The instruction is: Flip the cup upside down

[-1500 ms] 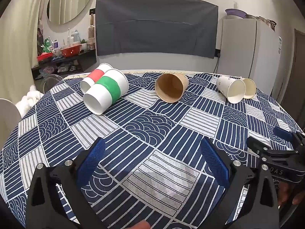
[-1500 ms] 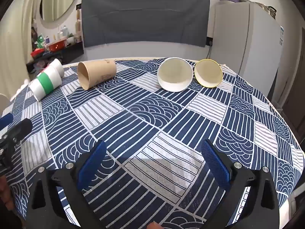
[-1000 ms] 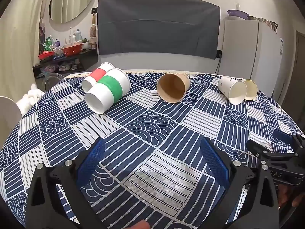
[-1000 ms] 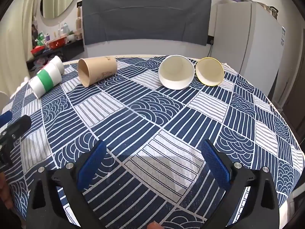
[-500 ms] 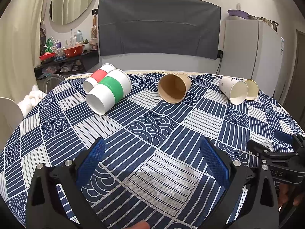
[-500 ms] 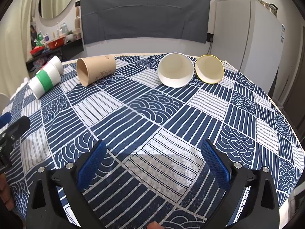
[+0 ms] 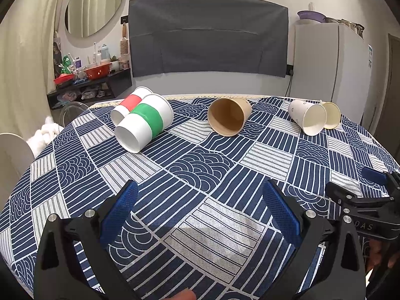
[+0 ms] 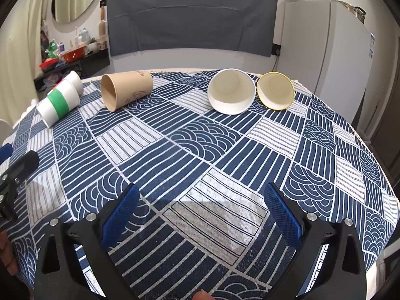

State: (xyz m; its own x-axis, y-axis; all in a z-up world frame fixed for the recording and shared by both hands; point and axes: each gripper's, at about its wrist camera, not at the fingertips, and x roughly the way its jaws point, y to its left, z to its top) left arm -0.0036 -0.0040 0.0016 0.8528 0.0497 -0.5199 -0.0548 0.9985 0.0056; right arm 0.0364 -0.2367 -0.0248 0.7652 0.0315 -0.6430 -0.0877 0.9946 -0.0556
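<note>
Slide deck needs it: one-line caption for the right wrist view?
Open right gripper above a patterned tablecloth; five paper cups lie tipped over, none flipped.

I am in a home, in a lived-in dining or living corner. My worktop [image 7: 75, 150] wears a patterned blue-and-white tablecloth. At the upper left an oval mirror [image 7: 93, 5] hangs by a pale curtain [image 7: 22, 62], above a dark shelf [image 7: 85, 85] crowded with bottles and red bowls. A white fridge [image 7: 330, 62] stands at the right, pots on top.
</note>
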